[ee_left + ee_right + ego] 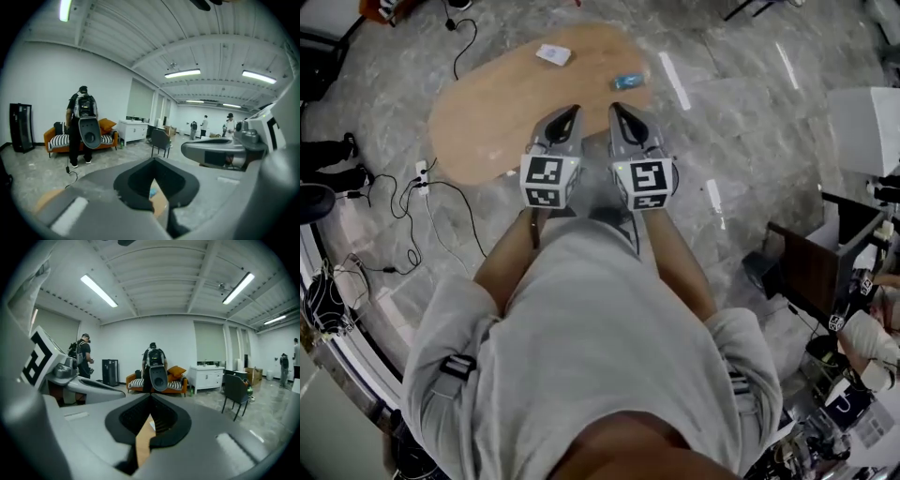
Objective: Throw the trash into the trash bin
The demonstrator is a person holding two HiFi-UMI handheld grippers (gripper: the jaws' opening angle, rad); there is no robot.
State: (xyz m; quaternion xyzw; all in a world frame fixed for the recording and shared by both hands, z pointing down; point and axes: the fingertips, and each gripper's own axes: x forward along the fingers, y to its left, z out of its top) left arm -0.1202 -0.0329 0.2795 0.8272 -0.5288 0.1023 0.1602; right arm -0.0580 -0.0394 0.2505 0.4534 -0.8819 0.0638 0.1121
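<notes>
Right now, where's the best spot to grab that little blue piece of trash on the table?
The blue trash lies flat near the table's right edge, wider than deep in the head view. I'd probably open the right hand-held gripper, which is nearer, come down from above and pinch across its narrow middle. It's blurry, so its exact shape is unclear.

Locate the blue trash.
In the head view, the blue trash lies near the right edge of the wooden table, right of the white piece, beyond the right gripper.

A white scrap [553, 54] and a blue scrap [628, 82] lie apart on the wooden table [487, 112].
</notes>
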